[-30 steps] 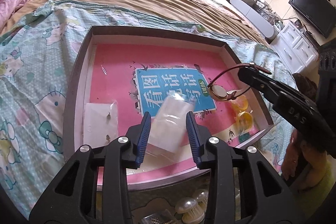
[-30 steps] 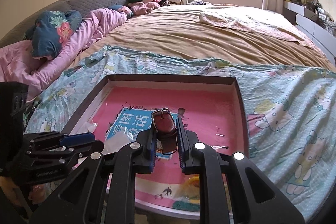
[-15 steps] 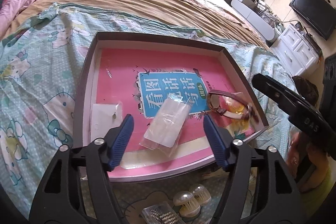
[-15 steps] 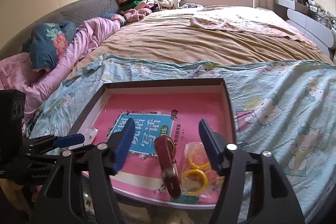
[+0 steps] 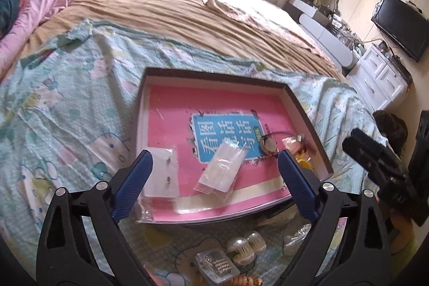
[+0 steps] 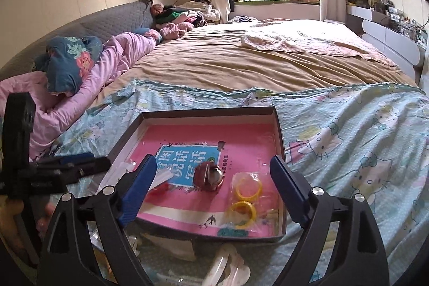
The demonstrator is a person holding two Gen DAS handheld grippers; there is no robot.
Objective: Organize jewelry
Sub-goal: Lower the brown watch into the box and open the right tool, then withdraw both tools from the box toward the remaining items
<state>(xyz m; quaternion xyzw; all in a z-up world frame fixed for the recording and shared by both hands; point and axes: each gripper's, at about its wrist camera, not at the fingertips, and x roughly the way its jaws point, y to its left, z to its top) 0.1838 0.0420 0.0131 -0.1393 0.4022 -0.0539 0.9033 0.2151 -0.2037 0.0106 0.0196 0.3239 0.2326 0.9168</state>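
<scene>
A shallow box (image 5: 141, 103) (image 6: 279, 133) with a pink printed floor lies on the bed. In it lie a brown-strap watch (image 5: 269, 144) (image 6: 208, 175), a bag with yellow bangles (image 6: 244, 199) (image 5: 297, 150), a clear plastic bag (image 5: 222, 170) and a white earring card (image 5: 161, 172). My left gripper (image 5: 214, 184) is open and empty, held above the box's near edge. My right gripper (image 6: 214, 186) is open and empty, above the watch and bangles.
Outside the box's near edge lie pearl hair clips (image 5: 245, 248), a small clear case (image 5: 217, 266) and loose plastic packets (image 6: 228, 267). The patterned sheet (image 6: 362, 146) surrounds the box. A white cabinet (image 5: 380, 82) stands at the right.
My right gripper opened and let go of the watch, which now lies in the box. My left gripper opened, leaving the clear bag in the box. Both have pulled back.
</scene>
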